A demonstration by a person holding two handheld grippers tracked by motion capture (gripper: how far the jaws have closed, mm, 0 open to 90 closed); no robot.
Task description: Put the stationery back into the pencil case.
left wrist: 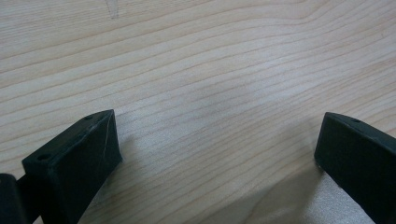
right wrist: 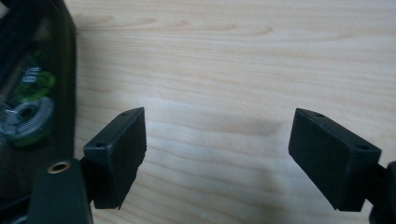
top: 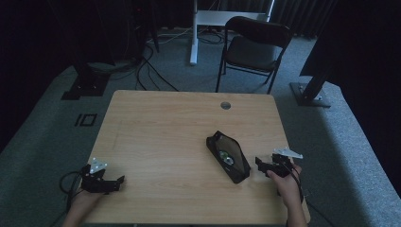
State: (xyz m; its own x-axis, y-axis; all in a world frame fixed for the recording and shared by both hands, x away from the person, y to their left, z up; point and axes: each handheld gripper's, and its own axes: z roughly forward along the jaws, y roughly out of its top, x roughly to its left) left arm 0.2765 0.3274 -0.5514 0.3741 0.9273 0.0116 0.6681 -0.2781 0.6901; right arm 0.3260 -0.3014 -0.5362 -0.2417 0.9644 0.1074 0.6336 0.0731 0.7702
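Black mesh pouch [right wrist: 32, 107] lies beside right gripper's [right wrist: 217, 156] open jaws

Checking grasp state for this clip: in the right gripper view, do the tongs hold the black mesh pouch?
No: the right tongs stand open over bare table, with the black mesh pouch off to their side.

A pale wooden table [top: 161, 142] with a round grommet hole [top: 225, 105] near its far edge. Behind it a black folding chair [top: 254, 47] stands on grey carpet — cables [top: 146, 66] trail past a white desk leg [top: 194, 38], dark curtains beyond.
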